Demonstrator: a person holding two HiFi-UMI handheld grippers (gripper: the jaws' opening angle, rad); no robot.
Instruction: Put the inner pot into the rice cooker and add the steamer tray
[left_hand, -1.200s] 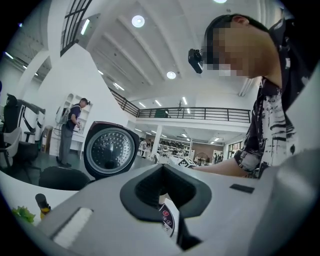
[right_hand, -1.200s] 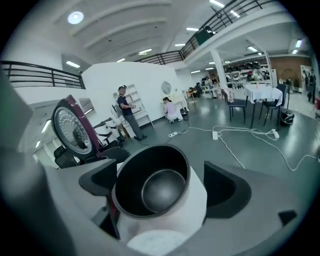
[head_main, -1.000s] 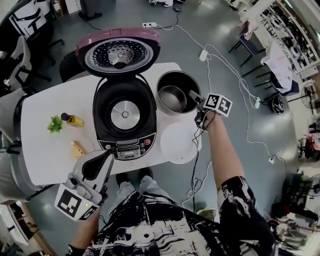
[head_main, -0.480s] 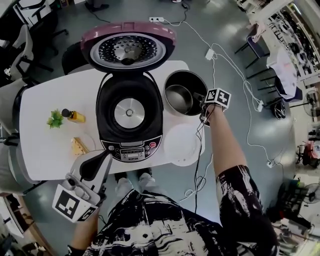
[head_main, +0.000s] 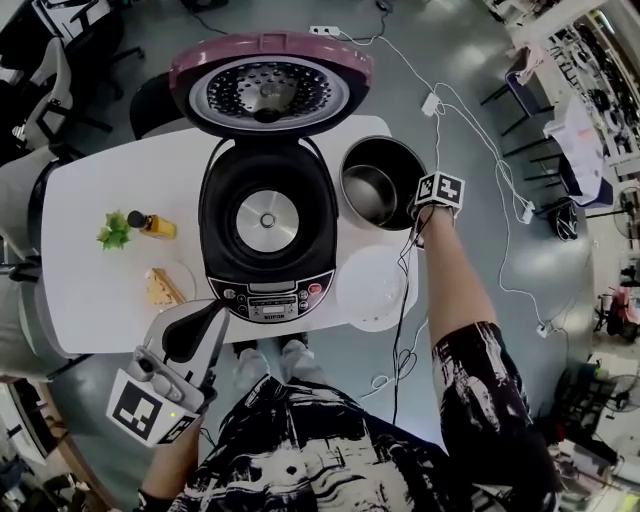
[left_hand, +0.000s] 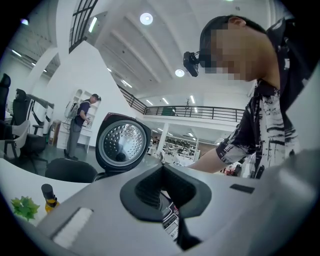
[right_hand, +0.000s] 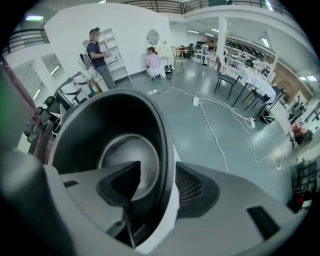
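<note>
The black rice cooker stands open mid-table, its pink lid tipped back and its well bare. To its right sits the dark inner pot, which fills the right gripper view. My right gripper points steeply down over the pot's right rim. Its jaws are closing with the pot's wall between them, one pad inside and one outside, the inner pad still short of the wall. The white steamer tray lies in front of the pot. My left gripper hovers off the table's near edge, shut and empty.
On the white table, left of the cooker, lie a small amber bottle, a green sprig and a plate with a yellow wedge. White cables trail over the floor at the right. Chairs stand at the far left.
My right gripper has come down onto the pot's right rim and its jaws have narrowed around the wall. The left gripper has hardly moved.
</note>
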